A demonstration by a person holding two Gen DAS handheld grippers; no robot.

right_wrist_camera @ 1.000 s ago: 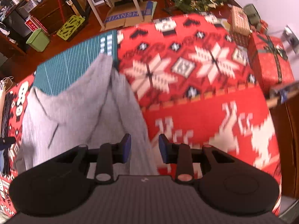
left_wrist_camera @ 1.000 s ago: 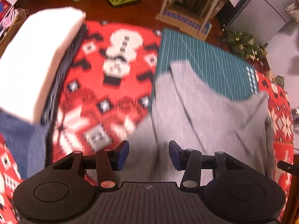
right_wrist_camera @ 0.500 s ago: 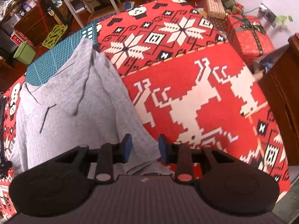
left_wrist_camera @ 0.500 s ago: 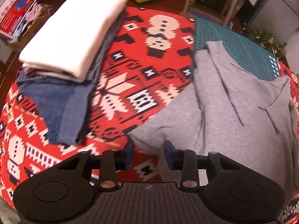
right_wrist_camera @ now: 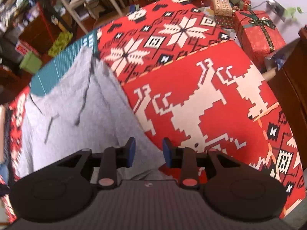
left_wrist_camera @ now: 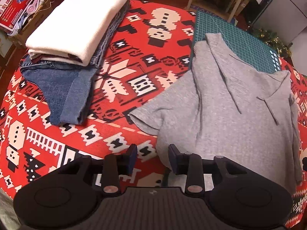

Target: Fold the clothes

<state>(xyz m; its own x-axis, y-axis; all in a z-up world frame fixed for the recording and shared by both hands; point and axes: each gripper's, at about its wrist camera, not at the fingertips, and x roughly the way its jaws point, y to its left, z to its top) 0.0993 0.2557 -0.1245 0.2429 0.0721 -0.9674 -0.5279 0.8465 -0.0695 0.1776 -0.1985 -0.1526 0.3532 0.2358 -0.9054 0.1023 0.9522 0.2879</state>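
The grey hoodie (left_wrist_camera: 226,103) lies spread on the red patterned tablecloth (left_wrist_camera: 119,88), its hood end resting on the green cutting mat (left_wrist_camera: 236,38) toward the far edge of the table, its hem at the near edge under both grippers, one sleeve (left_wrist_camera: 151,115) stretched out toward the table's middle. Drawstrings run loose down the chest. Judging from this, the step in hand is laying the garment flat and taking hold of the hem corners for a first fold; nothing is folded over yet. The left gripper (left_wrist_camera: 152,158) hangs at the hem's left corner, pointing steeply down, jaws partly apart; the right-hand pad sits against the cloth edge, but the pads do not visibly pinch it, so I read it as released. The right gripper (right_wrist_camera: 148,151) points down at the hem's other corner near the table's near edge, jaws likewise partly apart with grey cloth showing in the gap; whether the cloth is pinched or only lies beneath I cannot tell. The next move probably calls for both grippers to close on the hem corners together and carry them toward the hood evenly. A folded stack, white cloth (left_wrist_camera: 80,19) over jeans (left_wrist_camera: 65,88), sits at the table's far left corner, well apart from the hoodie.
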